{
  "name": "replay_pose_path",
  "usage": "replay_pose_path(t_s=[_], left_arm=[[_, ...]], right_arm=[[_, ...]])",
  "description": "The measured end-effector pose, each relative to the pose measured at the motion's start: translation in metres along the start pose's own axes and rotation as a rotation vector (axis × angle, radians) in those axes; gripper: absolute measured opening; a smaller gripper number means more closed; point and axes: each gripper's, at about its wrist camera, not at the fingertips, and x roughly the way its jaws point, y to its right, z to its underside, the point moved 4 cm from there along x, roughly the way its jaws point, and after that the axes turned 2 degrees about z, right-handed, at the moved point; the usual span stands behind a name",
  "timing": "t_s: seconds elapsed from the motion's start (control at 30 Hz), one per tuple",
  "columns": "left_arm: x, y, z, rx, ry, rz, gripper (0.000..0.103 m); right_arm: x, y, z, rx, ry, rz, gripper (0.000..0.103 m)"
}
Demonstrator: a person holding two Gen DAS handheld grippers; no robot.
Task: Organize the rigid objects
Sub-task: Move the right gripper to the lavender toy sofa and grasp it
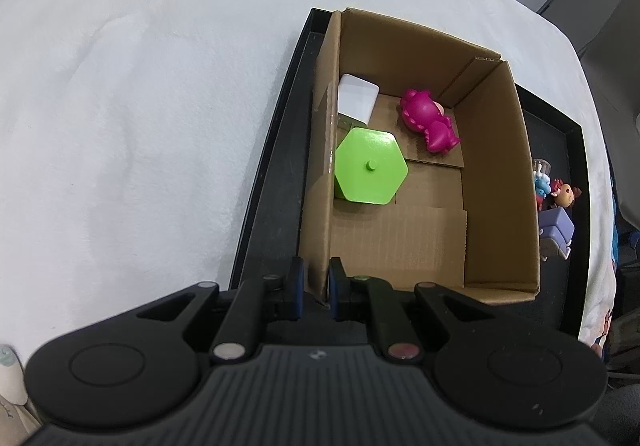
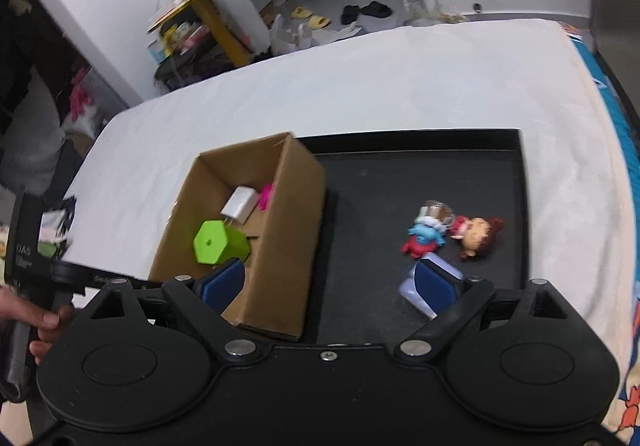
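A cardboard box (image 1: 500, 174) (image 2: 280, 214) stands on a black tray (image 1: 272, 198) (image 2: 400, 182). Inside it lie a green hexagonal block (image 1: 370, 170) (image 2: 218, 242), a white charger (image 1: 356, 98) (image 2: 239, 205) and a magenta toy (image 1: 430, 120) (image 2: 266, 196). My left gripper (image 1: 316, 286) is shut on the box's near left wall. My right gripper (image 2: 328, 282) is open and empty above the tray, with a lavender toy (image 2: 420, 294) (image 1: 556, 230) by its right finger. A blue figure (image 2: 424, 238) and a brown-haired doll (image 2: 478, 236) (image 1: 564, 194) lie on the tray.
The tray rests on a white cloth (image 1: 140, 106) (image 2: 400, 78) over the table. A clear small item (image 2: 434, 212) lies by the figures. Shelves and clutter stand beyond the table's far edge in the right wrist view.
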Motion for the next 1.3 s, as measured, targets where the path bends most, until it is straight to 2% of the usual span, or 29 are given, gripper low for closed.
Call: replay_pose_path(t_s=[0.27,0.63,0.9,1.1,1.23,1.3], left_arm=[[-0.003,0.000,0.001,0.000,0.009,0.003,0.011],[-0.002,0.000,0.001,0.001,0.008,0.007,0.011],[0.000,0.000,0.001,0.003,0.004,0.014,0.011],[0.003,0.002,0.001,0.017,-0.002,0.009,0.011],[0.003,0.002,0.001,0.017,-0.003,0.011,0.011],[0.003,0.002,0.001,0.014,-0.002,0.012,0.011]], right_arm=[[0.002,0.034,0.004,0.065,-0.020,0.055,0.092],[0.018,0.062,0.006,0.182,-0.047,0.077,0.089],[0.025,0.080,0.006,0.306,0.013,0.102,0.075],[0.043,0.080,0.012,0.320,-0.027,0.111,0.068],[0.061,0.069,0.015,0.293,-0.070,0.104,0.058],[0.070,0.064,0.015,0.273,-0.082,0.116,0.056]])
